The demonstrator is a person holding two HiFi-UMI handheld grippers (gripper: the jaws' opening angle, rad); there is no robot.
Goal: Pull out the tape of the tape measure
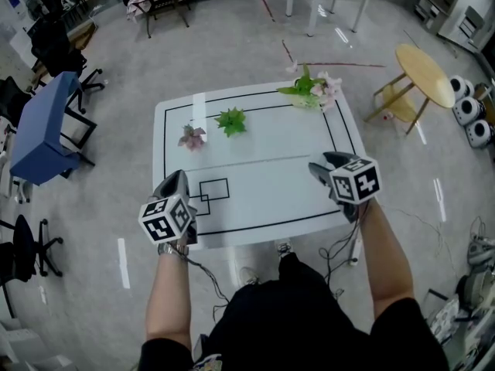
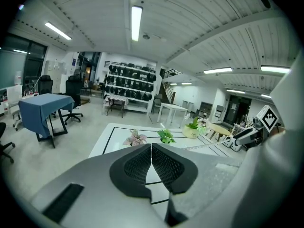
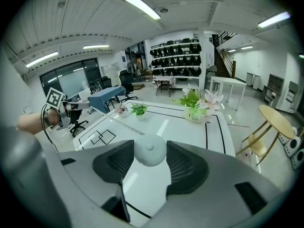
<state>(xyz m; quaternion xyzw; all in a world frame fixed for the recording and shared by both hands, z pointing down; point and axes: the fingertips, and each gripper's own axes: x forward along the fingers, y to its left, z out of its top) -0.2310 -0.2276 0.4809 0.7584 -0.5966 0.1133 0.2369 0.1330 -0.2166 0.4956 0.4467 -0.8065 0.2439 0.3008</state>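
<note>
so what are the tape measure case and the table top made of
Tape measure: smooth, pale grey and matte, a moulded round shape with a centre button. It looks like plastic.
Table: glossy white top with black lines that mirrors the ceiling lights. Likely laminate or painted board; I cannot tell which.

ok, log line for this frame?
left gripper: shut on tape | right gripper: shut on case | tape out between grippers, over table
</note>
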